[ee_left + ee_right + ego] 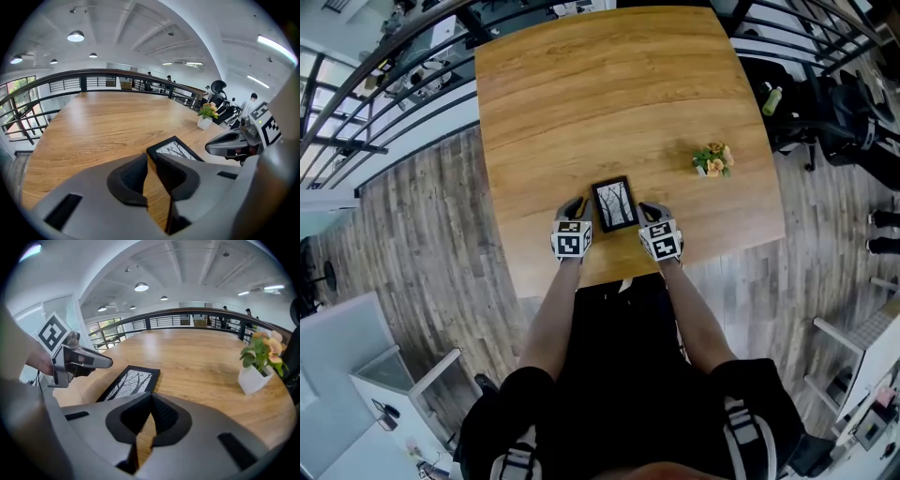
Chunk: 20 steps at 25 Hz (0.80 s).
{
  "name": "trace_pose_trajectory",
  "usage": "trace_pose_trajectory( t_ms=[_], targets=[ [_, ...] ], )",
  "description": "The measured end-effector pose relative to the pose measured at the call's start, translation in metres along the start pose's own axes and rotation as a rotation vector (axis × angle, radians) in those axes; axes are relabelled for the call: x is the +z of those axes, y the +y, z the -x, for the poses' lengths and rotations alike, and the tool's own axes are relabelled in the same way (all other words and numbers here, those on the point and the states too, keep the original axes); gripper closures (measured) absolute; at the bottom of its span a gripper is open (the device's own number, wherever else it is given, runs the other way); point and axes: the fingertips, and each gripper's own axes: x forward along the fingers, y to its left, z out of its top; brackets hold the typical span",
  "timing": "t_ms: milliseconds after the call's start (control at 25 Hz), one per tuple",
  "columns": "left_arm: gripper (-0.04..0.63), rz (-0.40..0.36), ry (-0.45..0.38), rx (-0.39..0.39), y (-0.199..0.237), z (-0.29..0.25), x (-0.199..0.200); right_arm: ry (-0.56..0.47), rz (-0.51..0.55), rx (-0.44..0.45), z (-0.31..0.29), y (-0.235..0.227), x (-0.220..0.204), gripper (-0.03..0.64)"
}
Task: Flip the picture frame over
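The person stands at the near edge of a broad wooden counter (609, 84), both arms reaching forward with a gripper in each hand. The picture frame (614, 203) lies flat on the counter close to that near edge, between the two grippers. Its black border runs round a pale print of bare tree branches that faces up.

The left gripper (573, 207) sits just beside the frame's left side and points down at a slant toward the wood. In the left gripper view its fingers (129, 180) stand slightly apart, a thin wedge of bare counter showing between them and nothing caught there. The frame's near corner lies just past the inner finger. Whether that finger touches the frame I cannot make out.

The right gripper (650, 211) mirrors it, just beside the frame's right side and angled down in the same way. Its fingers (166, 416) are closed together on nothing, with the frame off to their left on the wood.

Further along the counter to the right, well apart from the frame, stands a small potted plant (712, 160) with yellow-orange flowers in a white pot. A dark railing (384, 66) curves round the far side of the counter, and grey plank floor (422, 244) shows to the left.
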Motion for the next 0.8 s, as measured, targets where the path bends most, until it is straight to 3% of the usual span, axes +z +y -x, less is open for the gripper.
trace_pose_trajectory(
  t_ms=[200,800],
  targets=[
    [0.561,0.009,-0.012,0.024,-0.003,0.018,-0.003,0.000,0.047,0.042,0.013,0.010,0.003,0.612],
    [0.568,0.046,-0.035,0.095,-0.038,0.053,-0.014,-0.049,0.133,0.102,0.050,0.004,0.023,0.611]
  ],
)
